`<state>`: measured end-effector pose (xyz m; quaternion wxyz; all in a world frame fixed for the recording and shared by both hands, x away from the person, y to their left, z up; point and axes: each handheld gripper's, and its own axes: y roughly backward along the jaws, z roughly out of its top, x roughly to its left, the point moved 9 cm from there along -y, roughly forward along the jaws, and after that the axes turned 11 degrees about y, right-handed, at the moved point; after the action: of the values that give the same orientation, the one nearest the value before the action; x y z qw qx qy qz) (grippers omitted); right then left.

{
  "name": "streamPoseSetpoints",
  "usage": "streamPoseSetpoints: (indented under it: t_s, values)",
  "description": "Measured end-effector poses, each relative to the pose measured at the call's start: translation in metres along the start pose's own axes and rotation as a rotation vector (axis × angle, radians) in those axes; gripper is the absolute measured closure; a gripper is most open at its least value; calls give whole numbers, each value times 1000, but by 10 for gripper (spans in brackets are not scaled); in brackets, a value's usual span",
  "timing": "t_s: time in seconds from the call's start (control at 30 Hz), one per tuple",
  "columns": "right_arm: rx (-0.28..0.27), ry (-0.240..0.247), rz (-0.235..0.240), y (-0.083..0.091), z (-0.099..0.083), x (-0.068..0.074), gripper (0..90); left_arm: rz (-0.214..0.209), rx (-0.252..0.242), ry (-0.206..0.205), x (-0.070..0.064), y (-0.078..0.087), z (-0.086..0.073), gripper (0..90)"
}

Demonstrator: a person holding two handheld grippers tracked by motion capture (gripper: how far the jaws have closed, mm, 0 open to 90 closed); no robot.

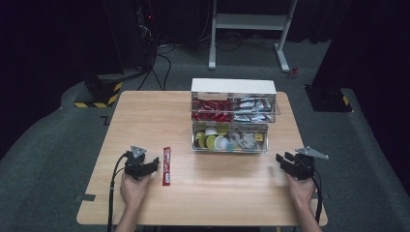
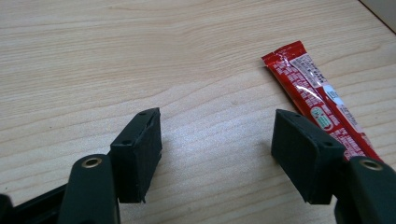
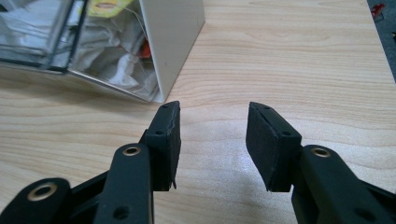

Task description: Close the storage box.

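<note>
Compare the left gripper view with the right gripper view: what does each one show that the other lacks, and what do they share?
Left gripper view: a red sachet lying flat on the table, beside the left gripper. Right gripper view: the corner of the clear organizer, with white packets behind its wall, ahead of the right gripper. Both: open black jaws holding nothing, over the bare wooden table.

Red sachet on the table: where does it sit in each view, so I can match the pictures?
High view: red sachet lies flat, lengthwise, just right of the left gripper.
Left gripper view: sachet at right, partly behind the right finger.
Right gripper view: not in it.
Shared landmark: the wooden table, and the clear drawer organizer.
</note>
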<state>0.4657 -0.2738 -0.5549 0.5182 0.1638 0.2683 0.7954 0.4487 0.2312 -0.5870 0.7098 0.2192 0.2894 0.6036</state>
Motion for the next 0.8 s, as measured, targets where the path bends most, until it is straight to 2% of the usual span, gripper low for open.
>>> streamPoseSetpoints:
  t_s: [0.23, 0.37, 0.8]
  values:
    - [31, 7, -18, -8, -4, -1, 544, 0, 0, -1, 0, 0, 0, 337]
    - [39, 32, -24, -13, -6, 0, 537, 1, -1, -3, 0, 0, 0, 336]
    - [81, 30, -48, -22, -12, -4, 498, 1, -2, -3, 0, 0, 0, 336]
